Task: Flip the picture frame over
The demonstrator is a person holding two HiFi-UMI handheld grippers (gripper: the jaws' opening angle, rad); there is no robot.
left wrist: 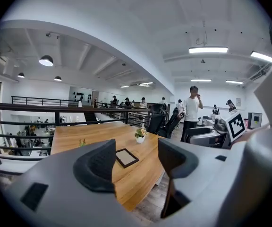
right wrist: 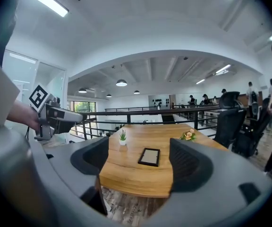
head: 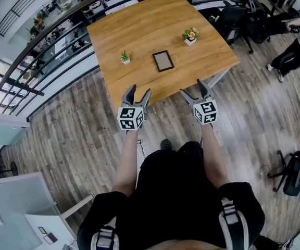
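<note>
The picture frame lies flat near the middle of the wooden table, between a small green potted plant and a pot of flowers. It is well apart from the left gripper and the right gripper, which both hover short of the table's near edge with jaws spread and nothing between them. To flip it well, the person should probably bring both grippers in low, nip one thin edge and steady the opposite one, keeping clear of the plants. The table stands on plank flooring beside a black railing in an open office.
</note>
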